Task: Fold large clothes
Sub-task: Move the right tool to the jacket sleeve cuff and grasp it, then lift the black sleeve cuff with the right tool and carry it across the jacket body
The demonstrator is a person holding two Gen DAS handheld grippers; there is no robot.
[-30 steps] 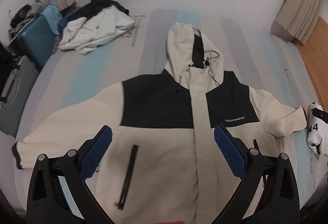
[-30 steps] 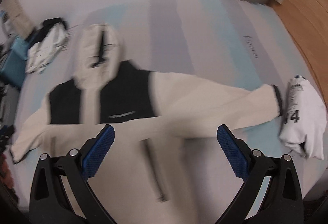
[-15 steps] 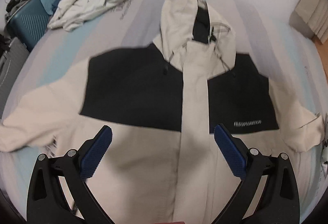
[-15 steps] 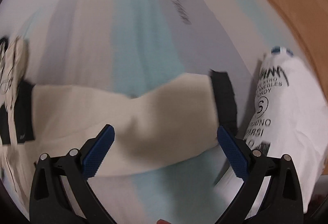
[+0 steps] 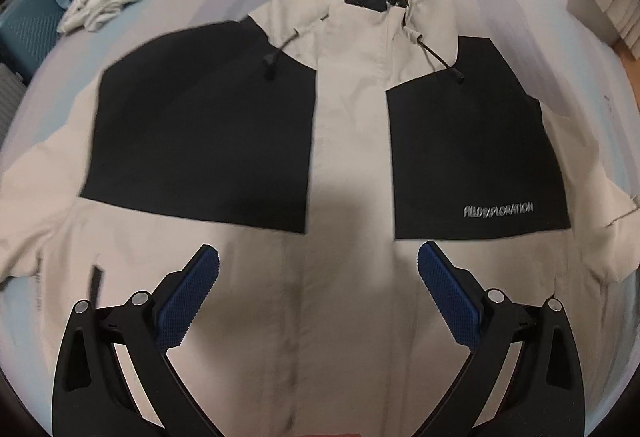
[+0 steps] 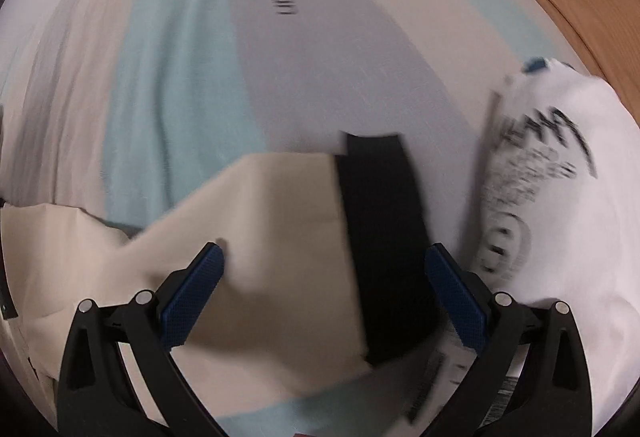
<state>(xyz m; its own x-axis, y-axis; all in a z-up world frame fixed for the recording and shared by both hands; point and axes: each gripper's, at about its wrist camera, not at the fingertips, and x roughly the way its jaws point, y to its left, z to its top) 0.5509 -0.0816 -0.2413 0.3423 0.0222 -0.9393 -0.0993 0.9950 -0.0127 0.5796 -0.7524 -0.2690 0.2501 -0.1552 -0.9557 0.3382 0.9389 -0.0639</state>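
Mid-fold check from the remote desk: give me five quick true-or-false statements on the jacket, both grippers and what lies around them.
1. The left gripper is open above the jacket. True.
2. The right gripper is shut on the sleeve. False: it is open, gripping nothing.
3. The sleeve's cuff is black. True.
4. The jacket is folded in half. False: it lies spread out, front up.
5. A white printed garment lies beside the cuff. True.

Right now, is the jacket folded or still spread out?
Spread. The hooded jacket lies flat, front up; its black-cuffed sleeve extends sideways between the open right gripper fingers.
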